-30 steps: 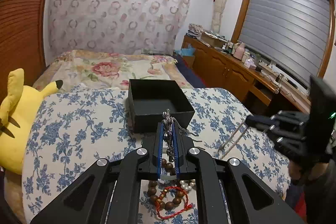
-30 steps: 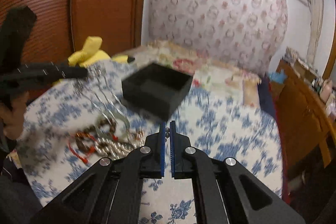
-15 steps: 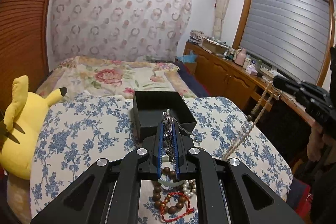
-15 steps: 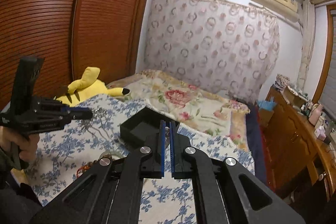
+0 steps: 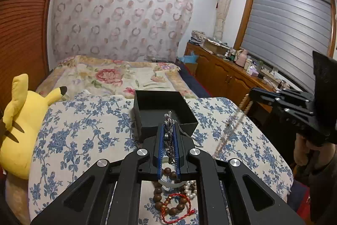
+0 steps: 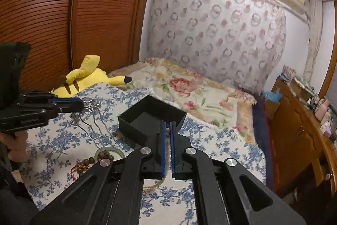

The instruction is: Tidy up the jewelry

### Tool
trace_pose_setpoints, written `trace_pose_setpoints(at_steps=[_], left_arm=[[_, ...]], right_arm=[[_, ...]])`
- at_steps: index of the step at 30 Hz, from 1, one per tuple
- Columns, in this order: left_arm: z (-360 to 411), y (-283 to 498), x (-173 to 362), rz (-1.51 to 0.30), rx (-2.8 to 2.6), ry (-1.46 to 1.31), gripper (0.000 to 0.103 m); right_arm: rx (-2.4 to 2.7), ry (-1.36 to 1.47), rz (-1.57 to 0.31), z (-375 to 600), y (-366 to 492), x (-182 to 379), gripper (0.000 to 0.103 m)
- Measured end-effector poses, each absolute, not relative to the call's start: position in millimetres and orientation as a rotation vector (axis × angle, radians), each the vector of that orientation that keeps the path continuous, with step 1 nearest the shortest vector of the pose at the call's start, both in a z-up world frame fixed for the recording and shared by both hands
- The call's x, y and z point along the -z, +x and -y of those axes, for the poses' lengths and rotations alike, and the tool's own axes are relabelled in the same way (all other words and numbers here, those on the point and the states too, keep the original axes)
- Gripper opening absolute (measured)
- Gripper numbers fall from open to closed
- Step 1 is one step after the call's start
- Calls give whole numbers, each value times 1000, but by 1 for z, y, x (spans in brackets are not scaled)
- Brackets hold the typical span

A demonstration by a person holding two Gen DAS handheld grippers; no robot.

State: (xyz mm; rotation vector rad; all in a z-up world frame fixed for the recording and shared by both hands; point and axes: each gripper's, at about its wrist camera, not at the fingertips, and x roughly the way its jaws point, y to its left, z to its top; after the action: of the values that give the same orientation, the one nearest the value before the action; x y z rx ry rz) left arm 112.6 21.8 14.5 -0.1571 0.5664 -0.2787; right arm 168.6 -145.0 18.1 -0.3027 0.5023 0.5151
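Observation:
An open black box [image 5: 162, 108] stands on the blue-flowered cloth [image 5: 88, 132]; it also shows in the right wrist view [image 6: 147, 119]. My left gripper [image 5: 168, 125] is shut on a silver chain necklace [image 5: 168, 132], held just before the box; its strands [image 6: 94, 117] hang down to the cloth. My right gripper [image 6: 167, 130] is shut on a pale bead necklace [image 6: 167, 135], which hangs from it [image 5: 231, 125] to the cloth at the right. Wooden bead bracelets [image 5: 168, 199], a red cord bracelet, pearls and a pale bangle [image 6: 108, 151] lie in a pile near me.
A yellow plush toy [image 5: 19, 125] lies at the cloth's left edge. A flowered bed [image 5: 118, 77] lies behind the box. A wooden cabinet [image 5: 227, 75] with clutter runs along the right. A slatted wooden wardrobe [image 6: 73, 14] stands at the left.
My right gripper has risen, lifting the bead necklace off the cloth. My left gripper has risen a little with the silver chain, staying before the box.

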Motion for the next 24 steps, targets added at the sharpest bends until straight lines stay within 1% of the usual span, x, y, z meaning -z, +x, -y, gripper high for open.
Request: trace_pose_setpoints(at_steps=[6, 19, 24], left_arm=[[-22, 113, -12, -570, 277, -161, 7], [-24, 115, -14, -566, 279, -161, 7], [-21, 130, -18, -562, 272, -153, 7]], right_arm=[[-495, -298, -489, 138, 176, -20, 5], [-440, -279, -402, 147, 180, -58, 5], [-447, -289, -358, 146, 179, -78, 5]])
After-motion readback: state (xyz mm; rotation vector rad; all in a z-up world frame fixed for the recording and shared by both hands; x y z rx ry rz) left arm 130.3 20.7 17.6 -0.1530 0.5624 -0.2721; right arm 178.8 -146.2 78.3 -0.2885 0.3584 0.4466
